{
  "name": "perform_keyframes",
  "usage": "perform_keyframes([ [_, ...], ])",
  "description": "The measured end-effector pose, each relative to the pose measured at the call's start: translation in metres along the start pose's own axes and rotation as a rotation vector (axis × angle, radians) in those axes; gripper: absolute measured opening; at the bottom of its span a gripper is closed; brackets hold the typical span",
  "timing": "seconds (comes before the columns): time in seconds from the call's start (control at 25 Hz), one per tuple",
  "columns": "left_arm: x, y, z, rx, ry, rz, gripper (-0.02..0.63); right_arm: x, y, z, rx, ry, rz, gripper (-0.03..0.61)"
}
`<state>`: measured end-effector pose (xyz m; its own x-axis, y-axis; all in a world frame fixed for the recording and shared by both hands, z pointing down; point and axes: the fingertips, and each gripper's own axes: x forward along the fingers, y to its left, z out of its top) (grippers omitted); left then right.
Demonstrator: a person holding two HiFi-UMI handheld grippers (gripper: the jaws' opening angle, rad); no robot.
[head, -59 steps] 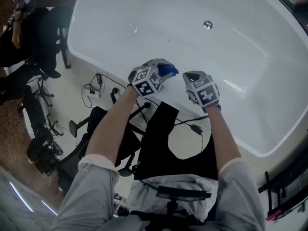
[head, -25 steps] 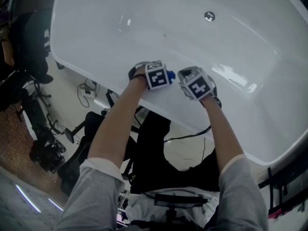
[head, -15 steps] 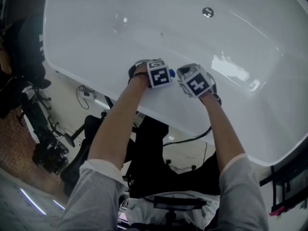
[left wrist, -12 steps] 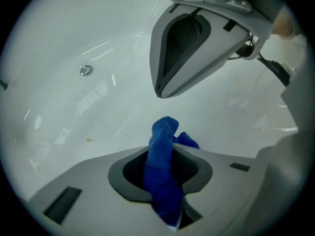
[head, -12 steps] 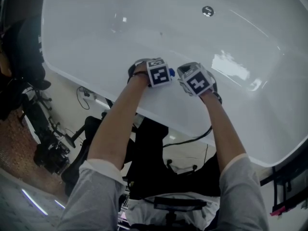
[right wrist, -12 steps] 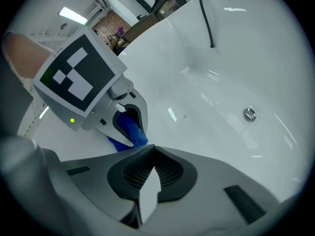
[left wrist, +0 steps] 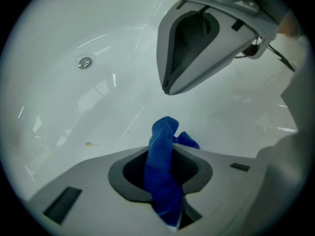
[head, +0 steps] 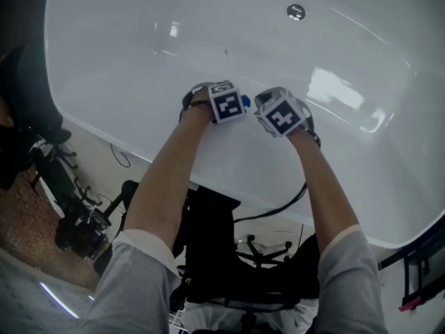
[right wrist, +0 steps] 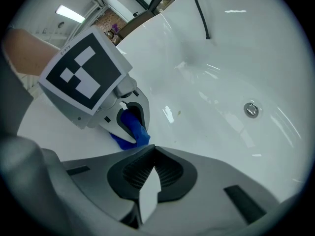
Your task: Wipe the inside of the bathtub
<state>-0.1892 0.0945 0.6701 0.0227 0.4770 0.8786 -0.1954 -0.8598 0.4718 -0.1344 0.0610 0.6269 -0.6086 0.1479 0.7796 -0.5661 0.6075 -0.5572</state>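
Observation:
The white bathtub (head: 125, 61) fills the top of the head view, its drain (head: 295, 11) at the far side. Both grippers reach over the near rim, side by side above the inner wall. My left gripper (head: 233, 101) is shut on a blue cloth (left wrist: 162, 166), whose free end sticks out past the jaws toward the tub surface. In the right gripper view the same cloth (right wrist: 132, 132) shows under the left gripper (right wrist: 129, 116). My right gripper (right wrist: 151, 154) is shut with nothing in it, just right of the left one (head: 281, 113).
A small yellowish speck (left wrist: 88, 143) lies on the tub floor, nearer than the drain (left wrist: 84, 62). A black hose (right wrist: 199, 9) hangs over the far rim. Office chairs and cables (head: 83, 221) crowd the floor outside the tub, to the left.
Both grippers have moved from outside the near rim to over the tub's inner wall, keeping side by side. The blue cloth stays in the left gripper.

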Motion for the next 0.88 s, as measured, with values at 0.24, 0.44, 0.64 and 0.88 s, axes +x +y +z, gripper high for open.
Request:
perform_keyframes([
  [0.24,0.022,0.022,0.002,-0.013,-0.008,0.005,0.103,0.022,-0.01,-0.006,0.02,0.007,0.001,0.006],
  [0.44,0.043,0.04,0.005,-0.013,-0.006,0.019,0.103,0.033,-0.03,-0.011,0.035,0.017,-0.029,0.006],
  [0.64,0.059,0.052,0.008,-0.012,0.006,0.035,0.103,0.041,-0.047,-0.013,0.058,0.009,-0.033,0.006],
  [0.88,0.081,0.065,0.009,0.024,0.054,0.021,0.103,0.051,-0.065,-0.014,0.069,-0.003,-0.05,0.006],
])
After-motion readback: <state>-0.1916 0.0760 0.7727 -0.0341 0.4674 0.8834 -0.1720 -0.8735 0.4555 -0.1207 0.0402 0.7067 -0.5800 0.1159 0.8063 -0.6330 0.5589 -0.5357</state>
